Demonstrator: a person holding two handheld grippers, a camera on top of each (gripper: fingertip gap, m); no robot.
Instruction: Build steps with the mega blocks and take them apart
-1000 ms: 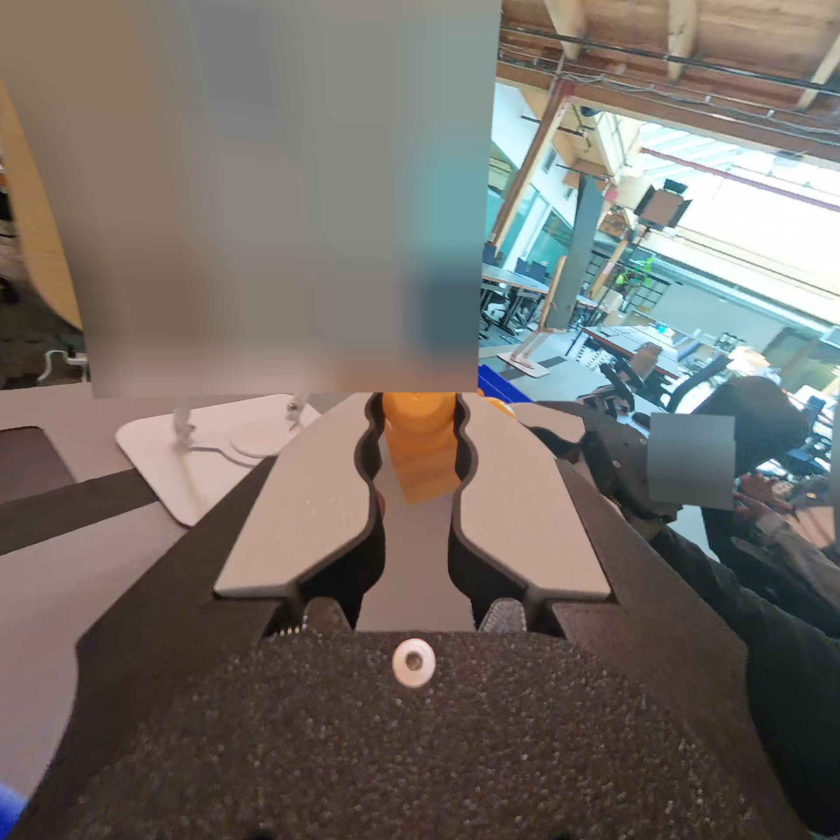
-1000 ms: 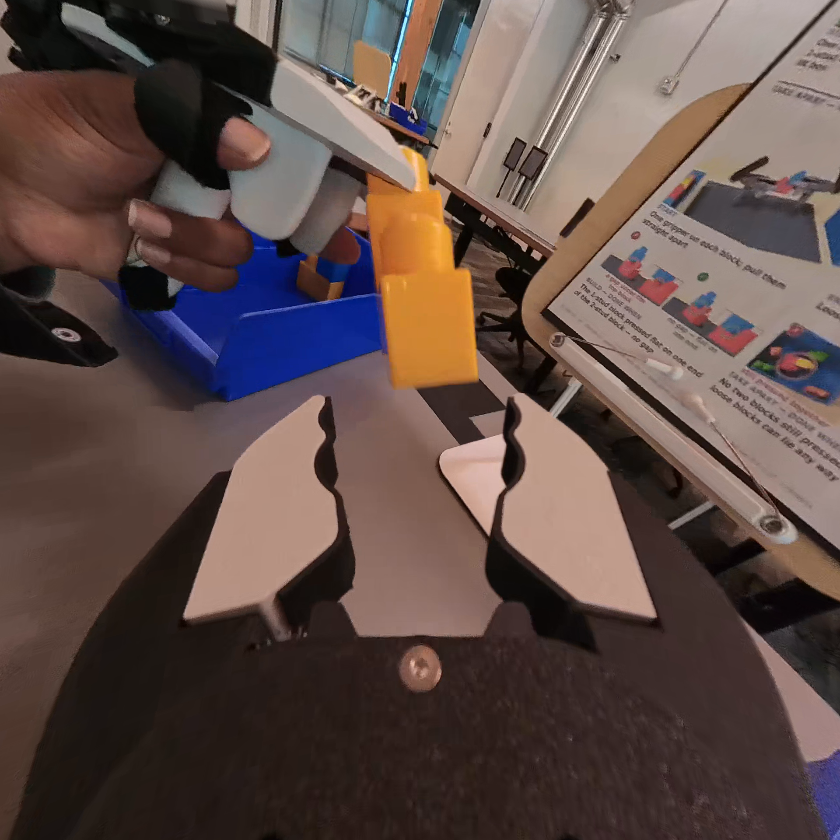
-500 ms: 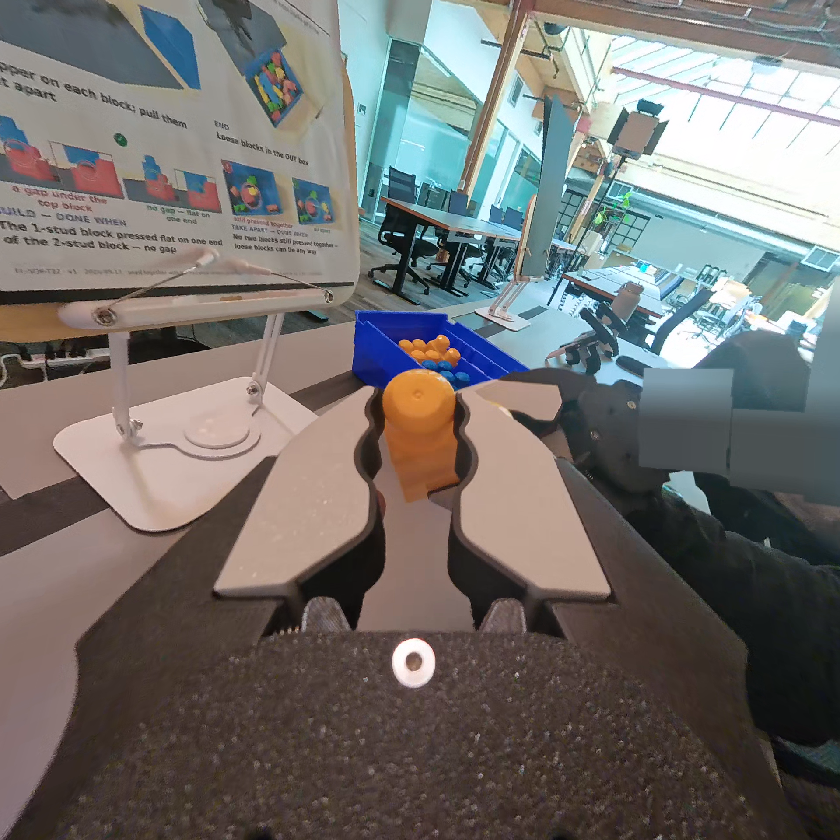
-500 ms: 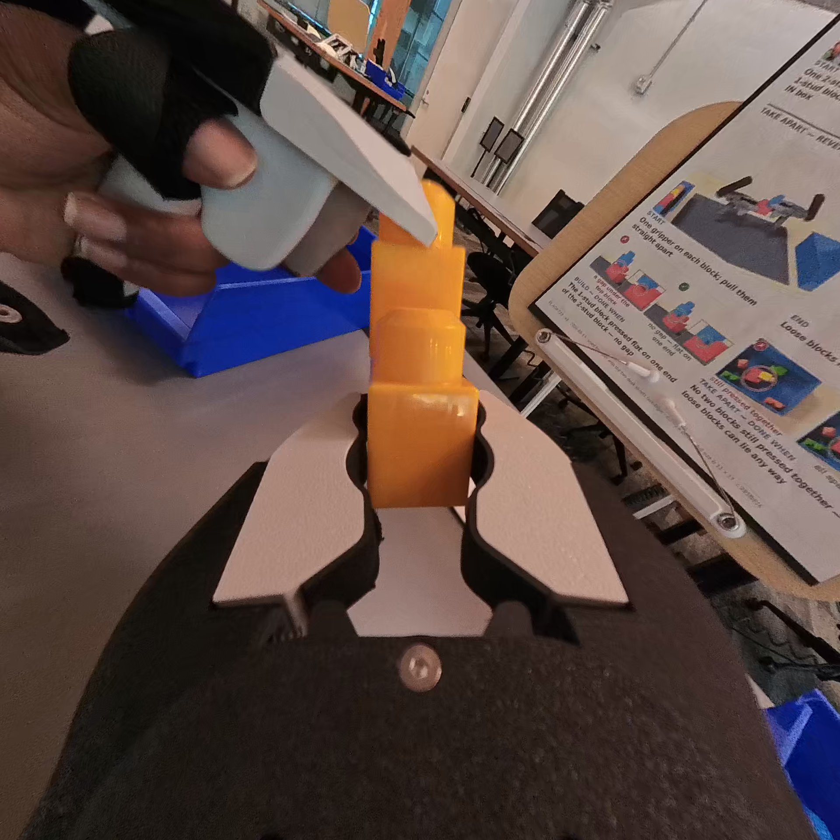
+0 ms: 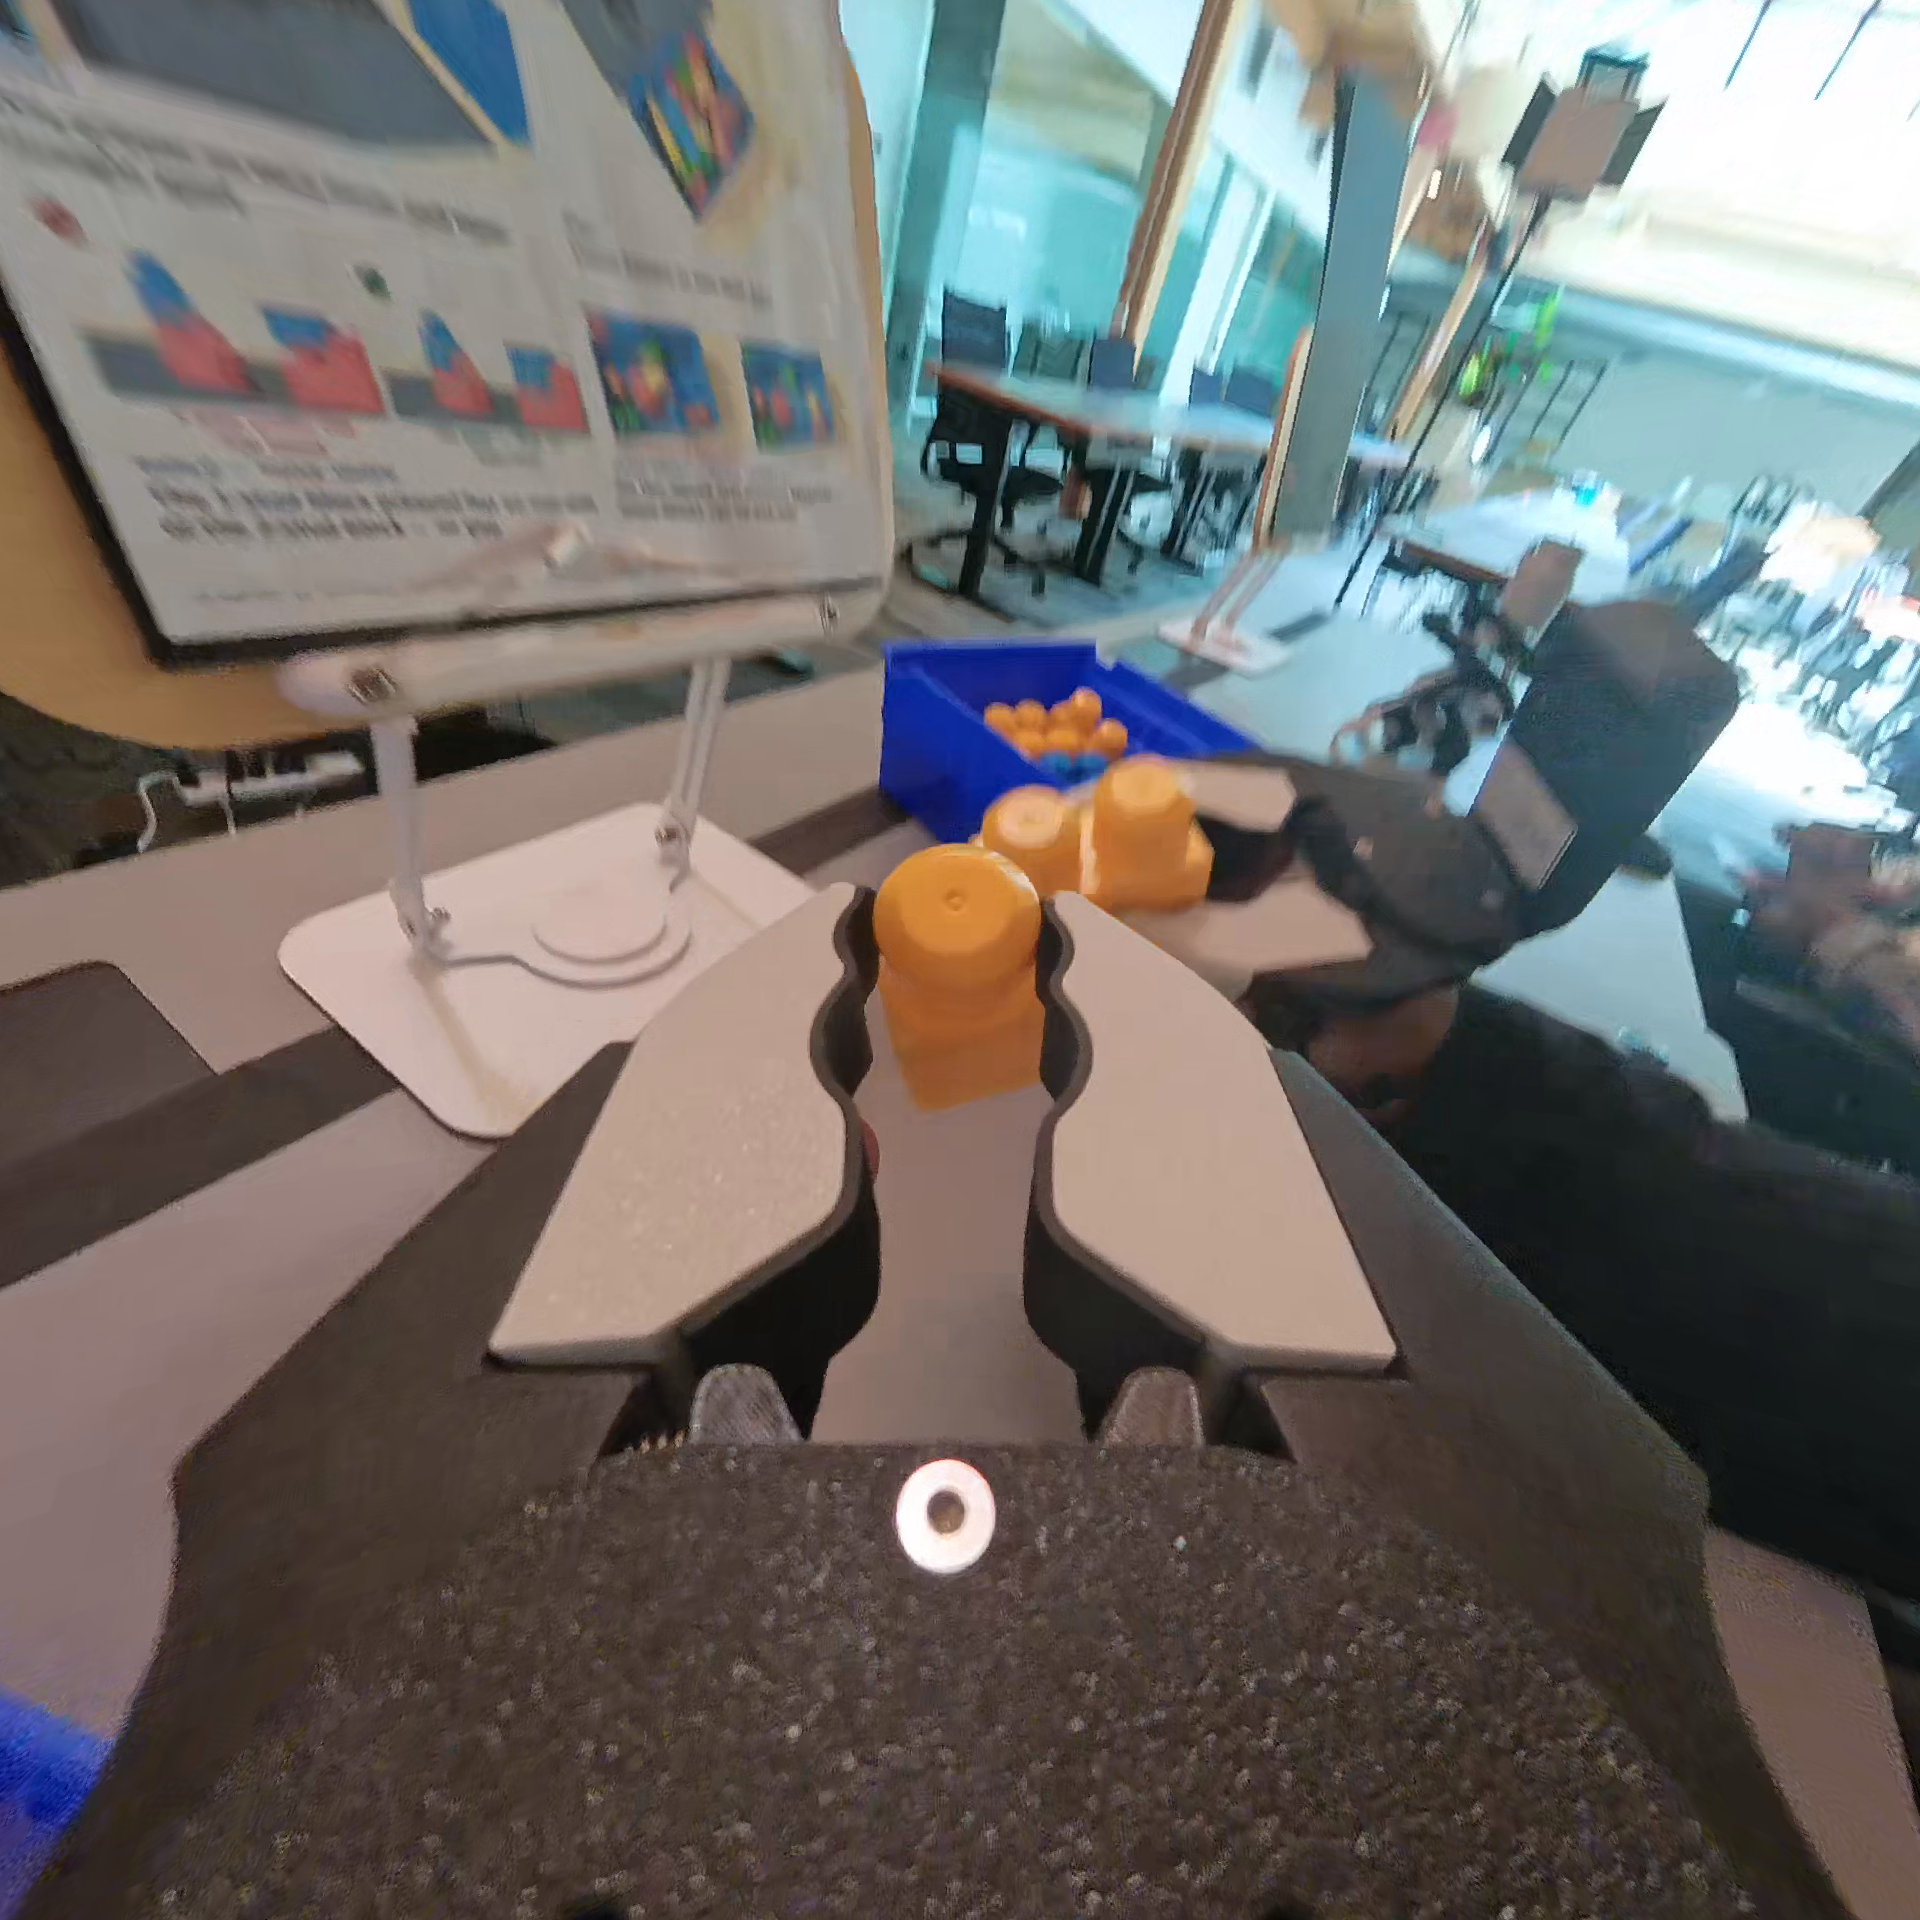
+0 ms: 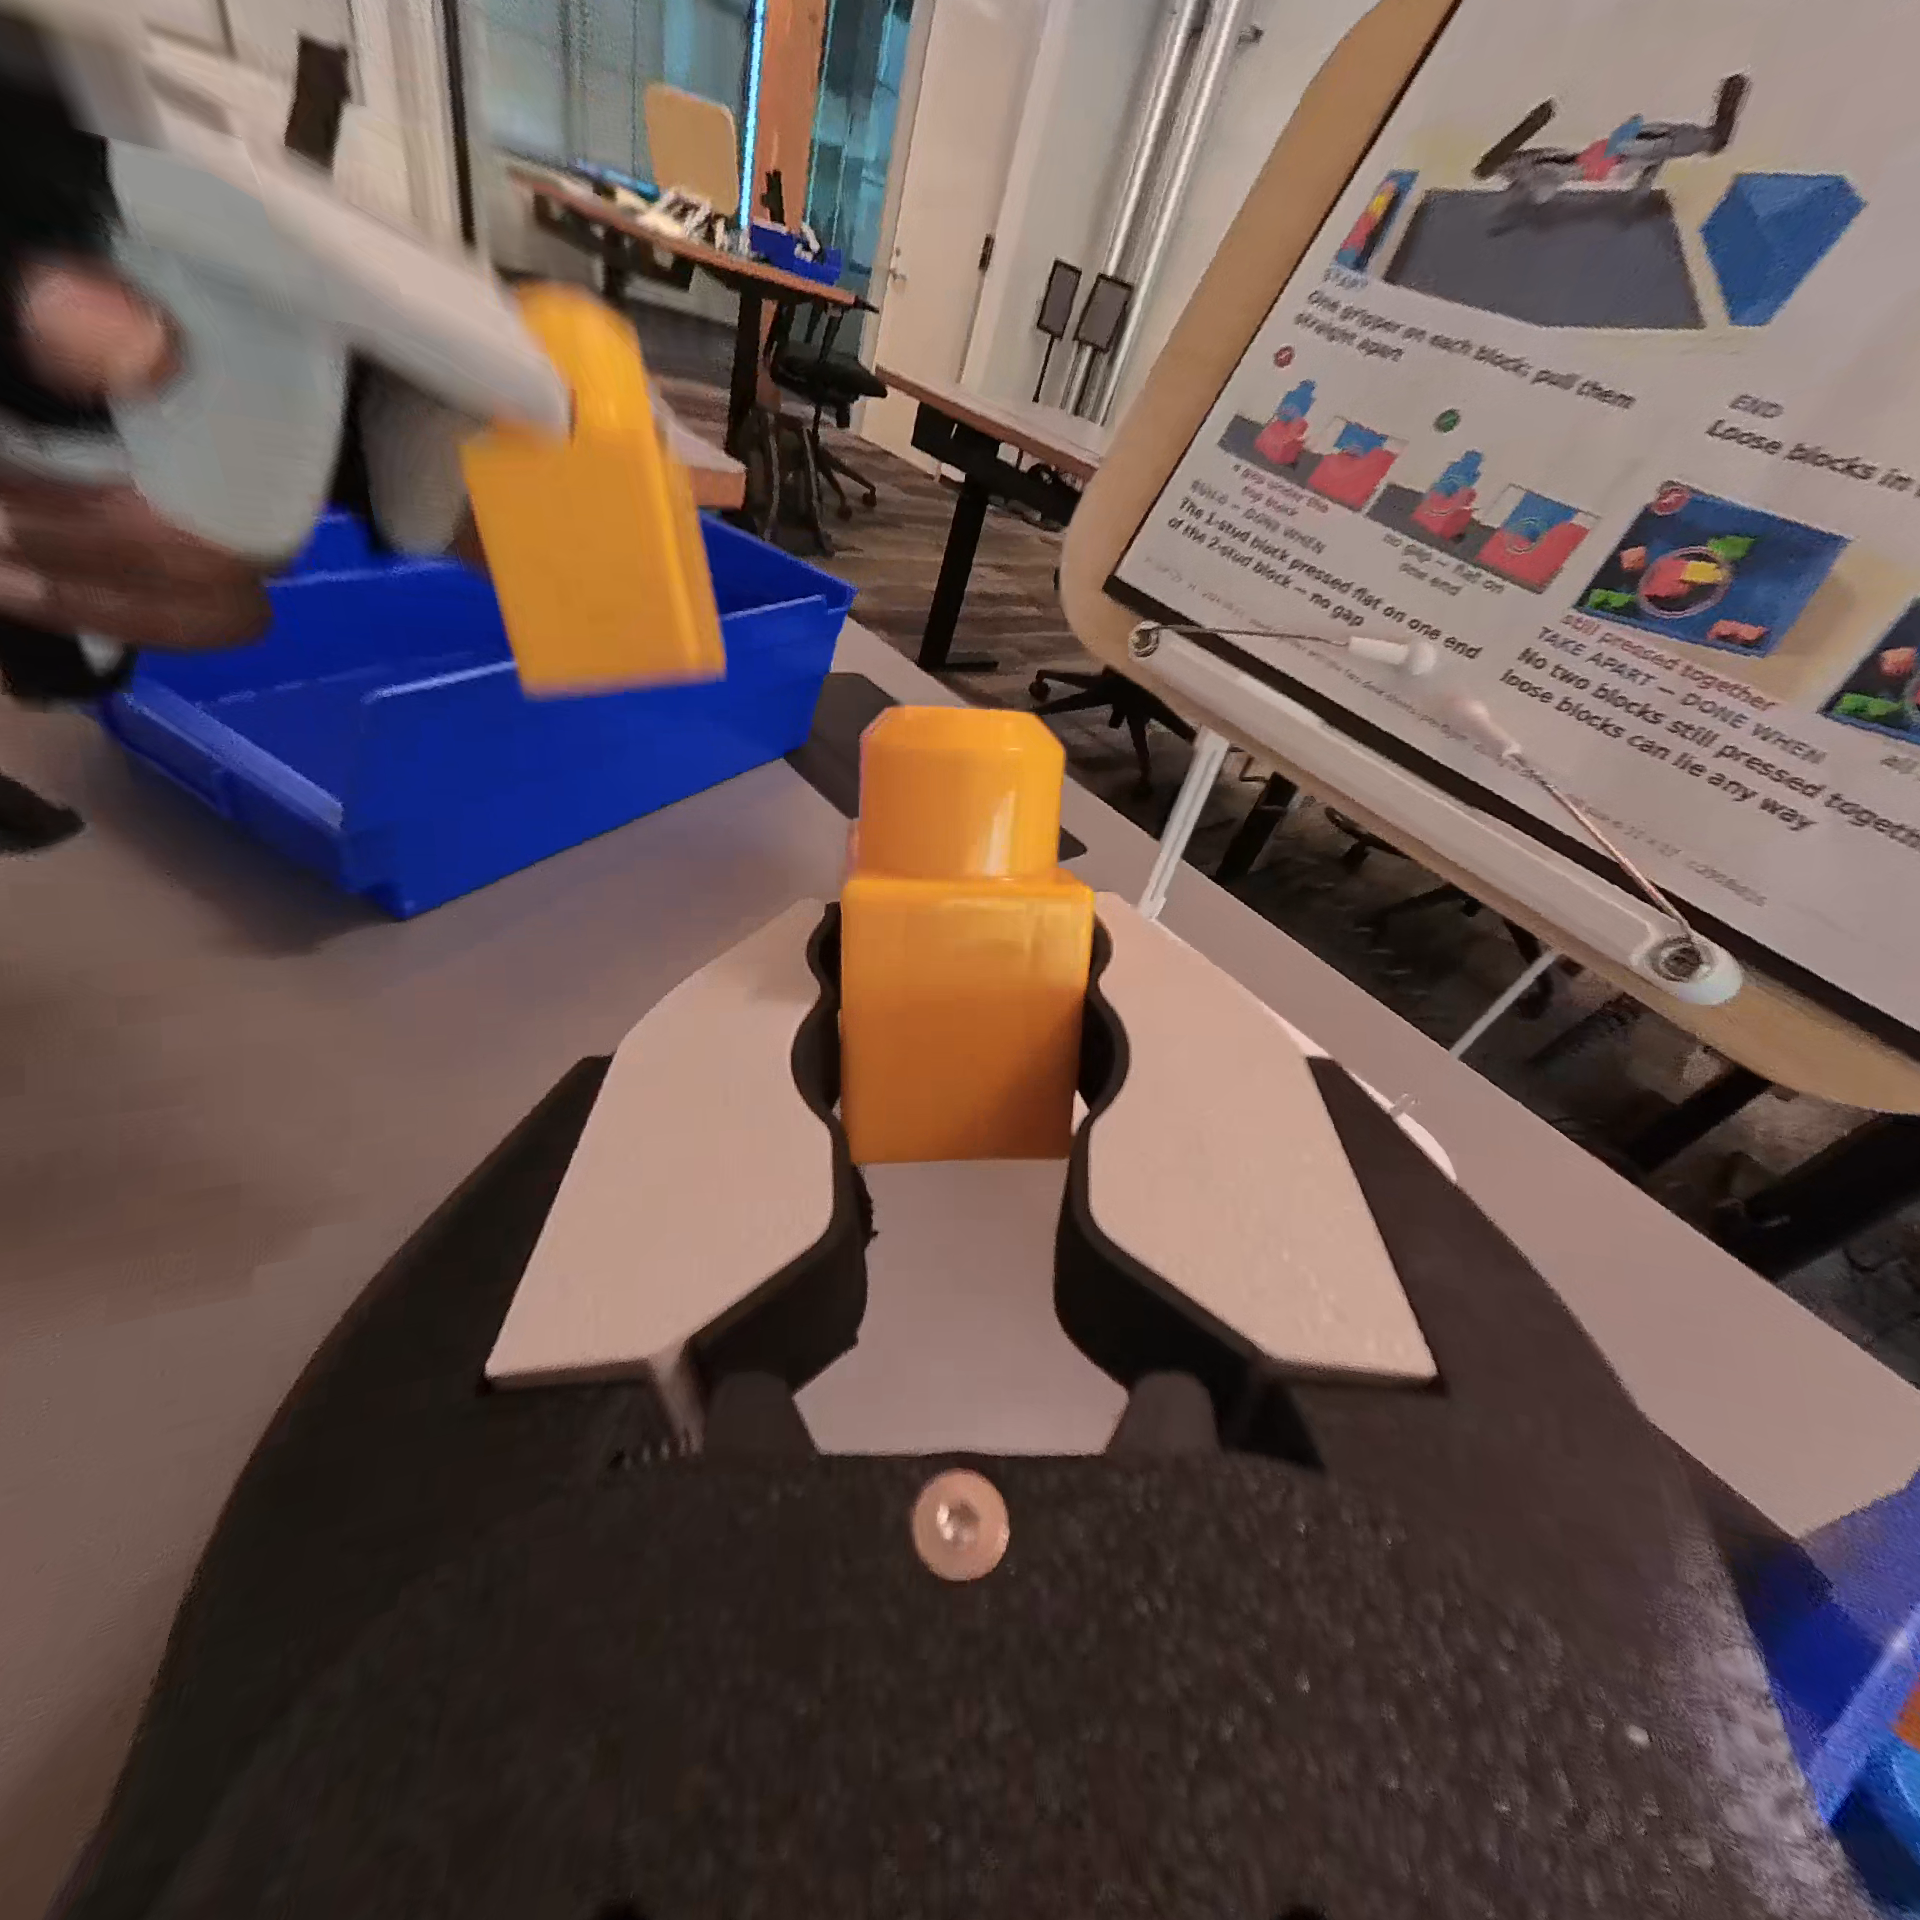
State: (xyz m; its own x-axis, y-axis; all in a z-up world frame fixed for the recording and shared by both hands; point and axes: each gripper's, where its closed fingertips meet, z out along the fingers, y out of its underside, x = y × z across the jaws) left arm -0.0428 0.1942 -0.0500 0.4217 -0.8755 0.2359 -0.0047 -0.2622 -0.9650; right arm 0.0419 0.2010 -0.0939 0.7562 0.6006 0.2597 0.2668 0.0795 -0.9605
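My left gripper [image 5: 951,930] is shut on a small orange one-stud block [image 5: 961,997], held above the grey table [image 5: 312,1299]. My right gripper [image 6: 961,925] is shut on a second orange block [image 6: 966,1029], its stud pointing away from the camera. In the left wrist view this second block [image 5: 1101,852] shows two studs and sits just beyond mine, apart from it, in the right gripper [image 5: 1262,831]. In the right wrist view the left gripper [image 6: 499,395] holds its orange block [image 6: 592,530] up and to the left, blurred.
A blue bin [image 5: 935,717] with orange and blue blocks stands behind the blocks. In the right wrist view another blue bin [image 6: 468,748] sits at the left. An instruction board [image 5: 447,312] on a white stand [image 5: 520,966] is at the table's far edge. Desks and chairs lie beyond. Spacing between my two grippers at the tips: around 10 cm.
Half a second ago the two orange blocks were pressed together between both grippers. Now they are apart: the left gripper has drawn its block up and away, and the right keeps the other.
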